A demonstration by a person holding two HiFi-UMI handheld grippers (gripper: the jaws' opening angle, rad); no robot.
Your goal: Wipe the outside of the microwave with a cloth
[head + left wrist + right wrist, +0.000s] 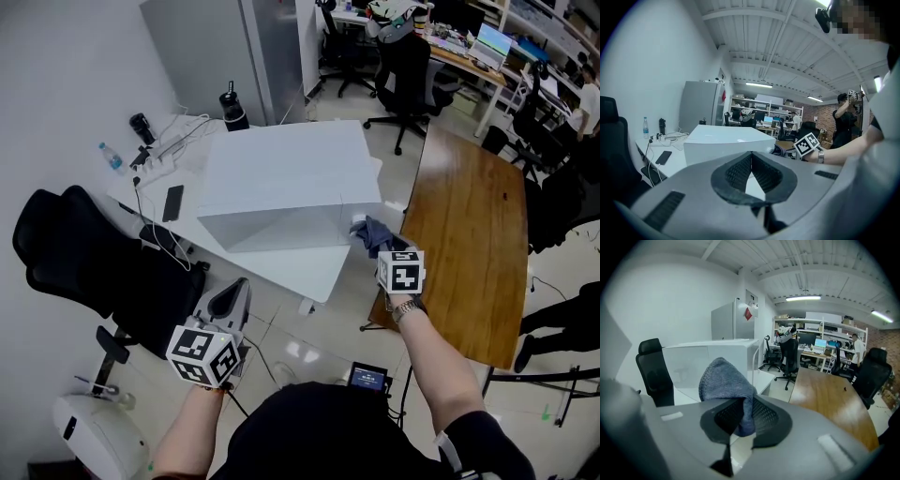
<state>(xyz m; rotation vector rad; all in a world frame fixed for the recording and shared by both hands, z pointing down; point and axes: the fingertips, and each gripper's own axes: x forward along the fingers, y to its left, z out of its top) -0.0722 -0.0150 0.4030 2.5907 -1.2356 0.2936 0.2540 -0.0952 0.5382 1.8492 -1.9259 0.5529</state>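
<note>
Grey-blue cloth [723, 380] sits pinched in the closed jaws of the right hand-held gripper [377, 246], just beside the near right corner of the white microwave [281, 178] on the bench [281, 267], while the left hand-held gripper [234, 292], shut and empty, hangs well apart from the microwave.

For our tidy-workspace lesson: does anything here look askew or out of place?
The microwave sits skewed, its sides not parallel to the white table edges; a black cable droops off the table beside the chair.
</note>
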